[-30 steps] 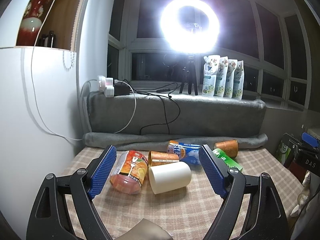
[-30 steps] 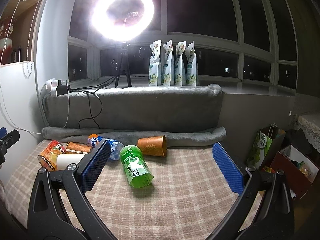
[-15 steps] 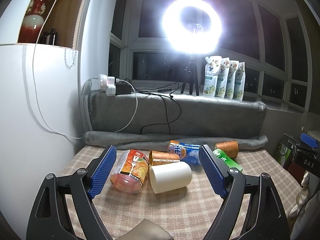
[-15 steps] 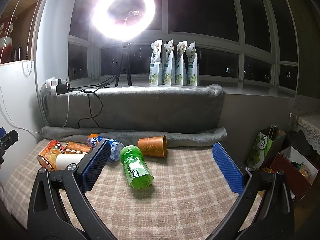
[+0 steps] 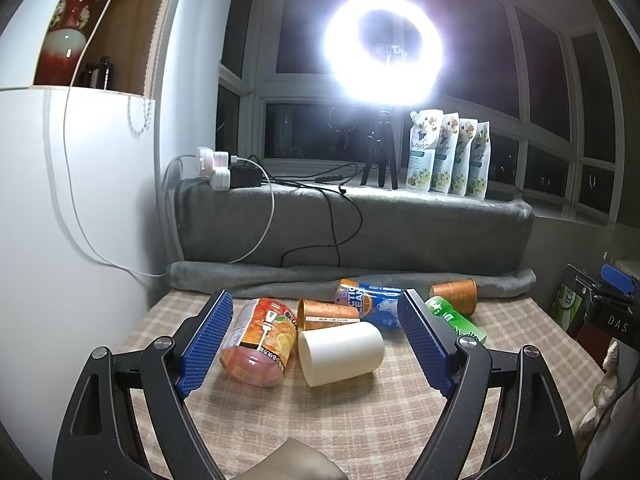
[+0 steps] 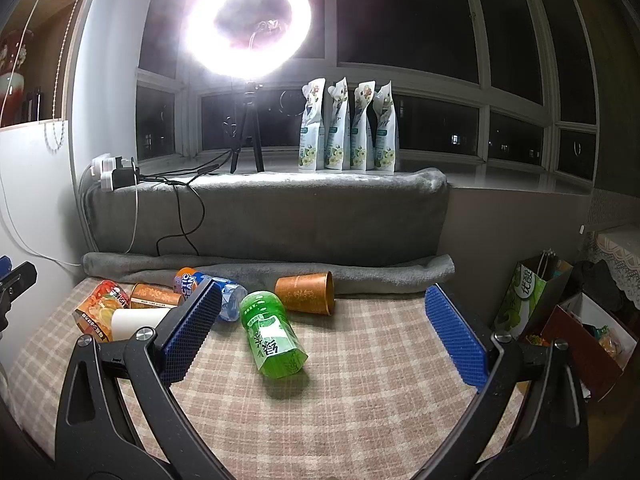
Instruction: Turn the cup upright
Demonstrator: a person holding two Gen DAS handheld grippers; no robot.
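**Both tongs spread, white cup on its side**

The plain white cylindrical cup [image 5: 340,354] lies on its side on the beige checked tablecloth [image 5: 320,420], open mouth facing toward the camera and a bit left, base pointing back-right. It sits between the blue pads of the left gripper [image 5: 316,350], which is released wide w/ nothing in it — lined up, I'd say, so the jaws can straddle the cup body for the flip.

Crowding is the catch. An orange-labelled clear plastic fruit jar [image 5: 260,344] lies just beside the cup's mouth on the left; a tipped brown patterned paper cup [image 5: 326,314] and a blue-and-orange drink bottle [image 5: 370,306] lie right behind it. The left pad probably has to slip in between jar and cup w/o nudging either.

The right gripper [image 6: 324,336] is also released and empty, over the cloth w/ a green plastic bottle [image 6: 272,336] lying between its fingers and a second brown paper cup [image 6: 306,293] on its side further back — parked clear of the left side's work, by the look of it.

Flip not yet begun.
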